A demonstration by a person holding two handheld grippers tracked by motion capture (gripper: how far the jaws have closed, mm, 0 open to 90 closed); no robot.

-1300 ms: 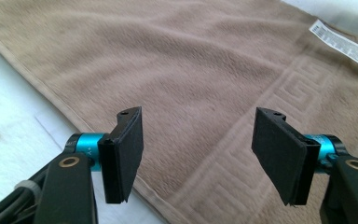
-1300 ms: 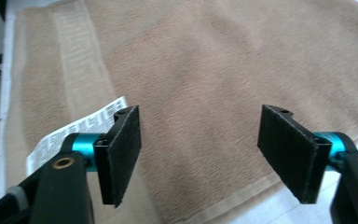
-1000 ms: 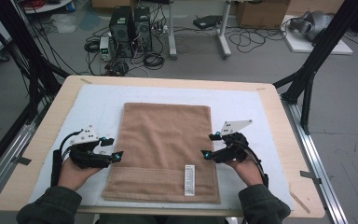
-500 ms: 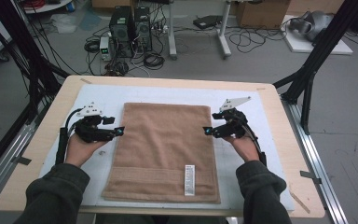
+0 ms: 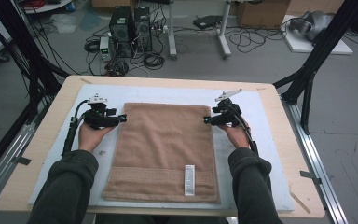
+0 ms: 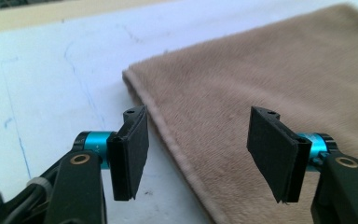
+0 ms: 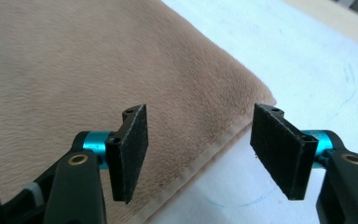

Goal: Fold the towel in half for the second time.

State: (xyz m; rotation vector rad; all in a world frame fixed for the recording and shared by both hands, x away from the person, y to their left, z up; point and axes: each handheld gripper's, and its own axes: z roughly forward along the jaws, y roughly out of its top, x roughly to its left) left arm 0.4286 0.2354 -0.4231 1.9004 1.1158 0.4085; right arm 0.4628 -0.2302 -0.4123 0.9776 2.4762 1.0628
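Towel: we see a tan towel [image 5: 165, 149] lying flat on the white mat [image 5: 261, 154] at the middle of the counter [image 5: 32, 158], long side running from 12 to 6 o'clock.
Label: a white label [image 5: 189, 179] sits on the towel near its 6 o'clock edge, towards 5 o'clock.
Hem band: we make out a stitched band across the towel just above that near edge.
Left gripper: we find the left gripper [image 5: 121, 119] at the towel's 10 o'clock corner, pointing towards 3 o'clock, low over the mat.
Left jaws: in the left gripper view we see the jaws apart with nothing pinched; the towel's side edge [image 6: 177, 154] runs between them, one pad over the mat, the other over the towel. They have just been closing a little, and the pads do not press on the cloth.
Right gripper: we find the right gripper [image 5: 207, 121] at the towel's 2 o'clock corner, pointing towards 9 o'clock.
Right jaws: in the right gripper view the jaws stand apart and have just been closing; the towel's edge [image 7: 205, 158] passes between them, with no pad pressing on it.
Hands: we see both forearms in dark sleeves [image 5: 67, 186] coming in from 6 o'clock, one on each side of the towel.
Counter: wooden, with the mat covering most of its top.
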